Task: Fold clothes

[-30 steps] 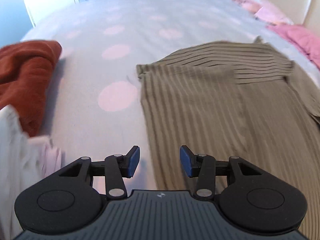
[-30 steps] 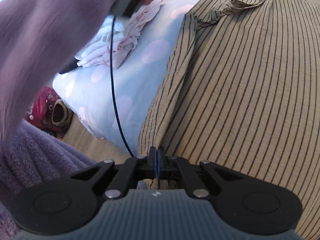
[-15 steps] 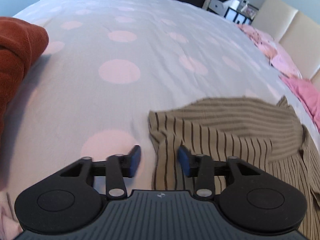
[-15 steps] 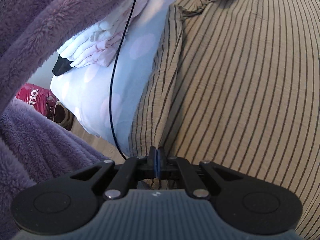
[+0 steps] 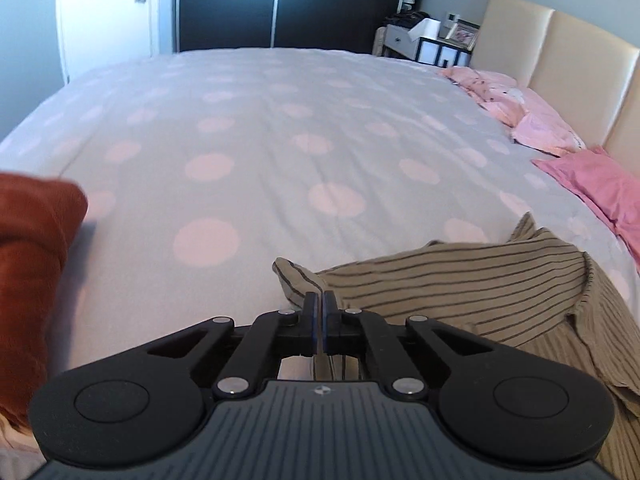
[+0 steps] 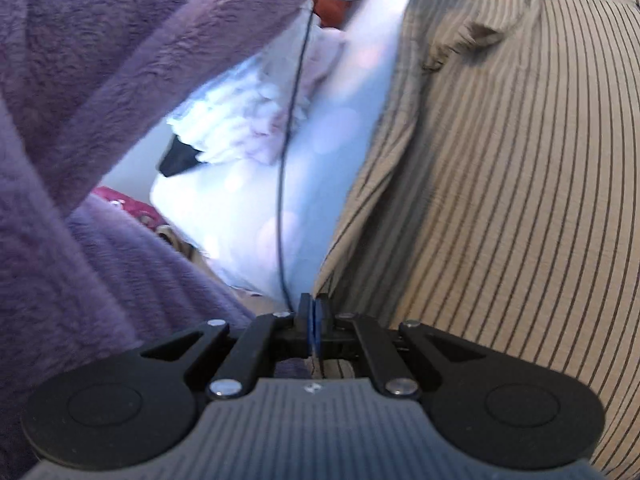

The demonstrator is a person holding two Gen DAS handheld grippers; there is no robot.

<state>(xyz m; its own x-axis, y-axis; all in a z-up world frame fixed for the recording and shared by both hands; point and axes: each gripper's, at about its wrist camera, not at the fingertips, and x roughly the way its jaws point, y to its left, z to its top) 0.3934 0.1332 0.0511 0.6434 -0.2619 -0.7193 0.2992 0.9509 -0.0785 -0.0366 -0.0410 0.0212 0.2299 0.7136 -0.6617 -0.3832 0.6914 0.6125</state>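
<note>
The striped shirt (image 5: 472, 280) (tan with thin dark lines, its cloth creased and bunched) lies on the dotted bedspread (image 5: 280, 152), near the pink pillows (image 5: 600, 184). The left gripper (image 5: 319, 304) has just clamped onto a folded corner of it. The right gripper (image 6: 314, 308) pinches the shirt's edge beside a purple fleece sleeve (image 6: 100, 60).

Left gripper (image 5: 319, 304): jaws, formerly apart over the striped shirt (image 5: 472, 280), have just been closing and now pinch its corner edge. That corner: formerly flat on the polka-dot duvet (image 5: 280, 152), now raised and bunched. Left wrist view: tilted upward from the shirt; headboard (image 5: 560, 64) and wardrobe (image 5: 280, 0) newly visible. Rust-red garment (image 5: 36, 264): shifted toward the left frame edge.
</note>
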